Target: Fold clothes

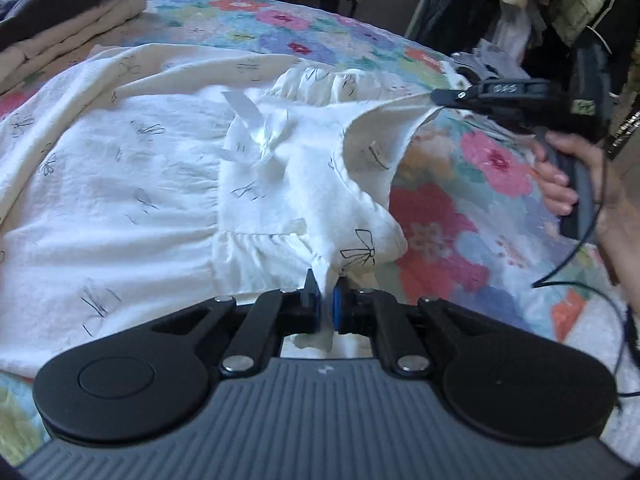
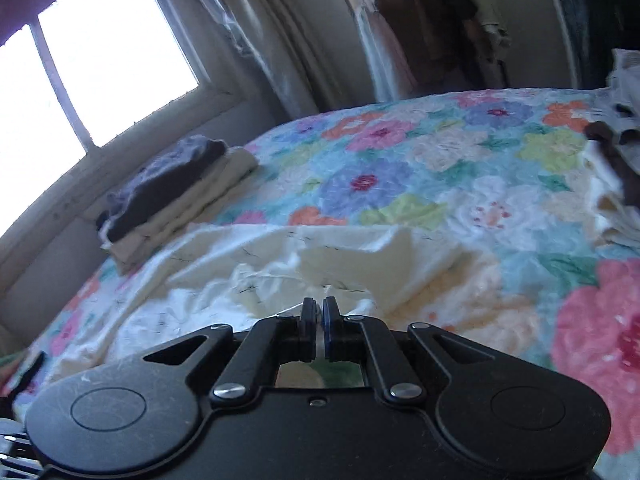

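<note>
A white dress [image 1: 132, 184] with small black bow prints lies spread on a flowered bed cover [image 1: 460, 216]. My left gripper [image 1: 327, 304] is shut on a ruffled edge of the dress at its near side. My right gripper [image 1: 436, 98], seen in the left wrist view at the upper right, is shut on another edge of the dress and holds it lifted and taut. In the right wrist view the right gripper [image 2: 320, 312] pinches white cloth of the dress [image 2: 248, 272].
A stack of folded clothes [image 2: 168, 196], dark on top and cream below, sits at the far left of the bed. More loose clothes [image 2: 620, 136] lie at the right edge. A window [image 2: 92, 64] and hanging garments [image 2: 440, 20] stand behind the bed.
</note>
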Demonstrator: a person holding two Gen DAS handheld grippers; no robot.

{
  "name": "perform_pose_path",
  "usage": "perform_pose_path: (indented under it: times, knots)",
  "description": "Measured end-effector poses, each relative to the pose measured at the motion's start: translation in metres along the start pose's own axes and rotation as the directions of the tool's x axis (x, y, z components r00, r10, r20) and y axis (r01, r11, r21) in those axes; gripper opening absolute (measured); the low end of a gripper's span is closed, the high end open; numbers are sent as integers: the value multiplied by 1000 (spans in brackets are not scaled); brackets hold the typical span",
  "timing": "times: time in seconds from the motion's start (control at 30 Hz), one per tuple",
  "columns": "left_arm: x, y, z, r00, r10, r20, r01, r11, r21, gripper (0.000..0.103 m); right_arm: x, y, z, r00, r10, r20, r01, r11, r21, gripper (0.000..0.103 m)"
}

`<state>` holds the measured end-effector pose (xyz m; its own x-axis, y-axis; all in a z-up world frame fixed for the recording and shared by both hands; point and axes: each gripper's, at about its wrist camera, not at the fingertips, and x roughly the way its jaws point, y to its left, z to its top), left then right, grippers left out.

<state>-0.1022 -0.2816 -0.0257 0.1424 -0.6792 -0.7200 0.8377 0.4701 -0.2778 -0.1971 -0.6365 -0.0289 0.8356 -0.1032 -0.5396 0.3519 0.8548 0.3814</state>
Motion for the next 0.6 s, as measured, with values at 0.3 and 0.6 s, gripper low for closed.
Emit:
perform_pose_path:
  times: [0.3, 0.6]
  knots:
    - [-24, 10, -6, 997, -68, -28, 67, 996, -57, 6, -18, -3, -6, 1000, -20, 4, 20, 1000, -5, 6]
    - [-14, -22, -10, 996, -51, -71, 57, 994, 90, 5, -57, 11, -8, 985, -15, 174, 16, 1000, -2, 6]
